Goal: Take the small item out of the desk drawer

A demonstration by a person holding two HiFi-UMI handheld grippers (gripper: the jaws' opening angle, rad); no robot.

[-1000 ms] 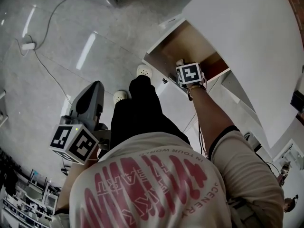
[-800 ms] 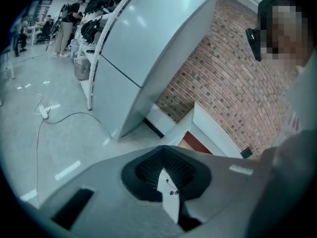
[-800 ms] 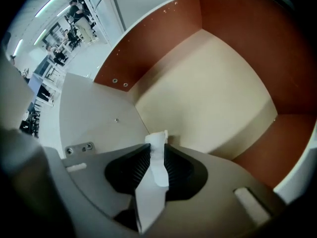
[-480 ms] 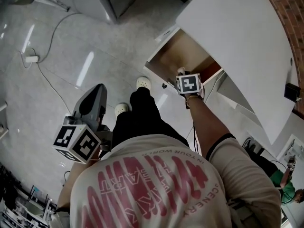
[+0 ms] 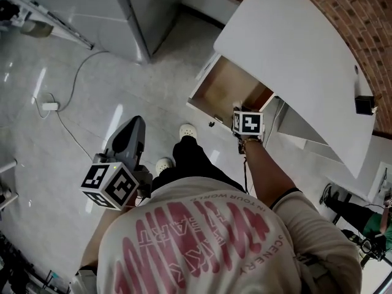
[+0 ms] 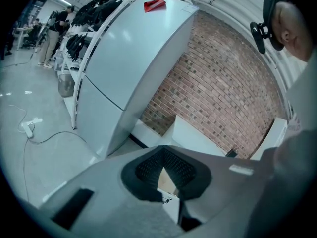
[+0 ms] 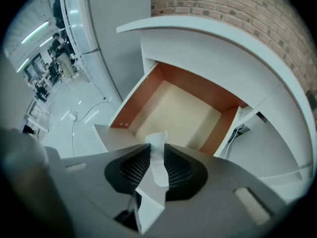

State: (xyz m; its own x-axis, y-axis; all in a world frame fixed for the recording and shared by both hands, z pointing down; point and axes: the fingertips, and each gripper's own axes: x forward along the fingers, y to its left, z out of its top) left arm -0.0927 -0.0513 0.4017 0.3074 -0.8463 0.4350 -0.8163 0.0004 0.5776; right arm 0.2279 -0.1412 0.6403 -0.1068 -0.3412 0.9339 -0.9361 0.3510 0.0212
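Since the earlier frame, the right gripper [image 7: 154, 168] had come up out of the desk drawer [image 5: 222, 89] and both grippers stood higher. Nearest, the left gripper [image 6: 166, 168] was held at the person's left side over the floor [image 5: 73, 158]. Its tongs were drawn narrow, tips together, with nothing between them. The right gripper hung over the drawer's near rim, toward the right-hand corner in the head view, and pointed steeply down. Its tongs were clamped on the small item [image 7: 157, 158], a white folded piece that stuck up past the pads, clear of the drawer floor. Below it the drawer stood pulled out from under the white desk top [image 5: 294, 54]. Behind the desk ran a brick wall [image 5: 343, 11]. A cable and power strip [image 5: 50, 106] lay on the floor at far left, beside a grey cabinet [image 5: 150, 11].
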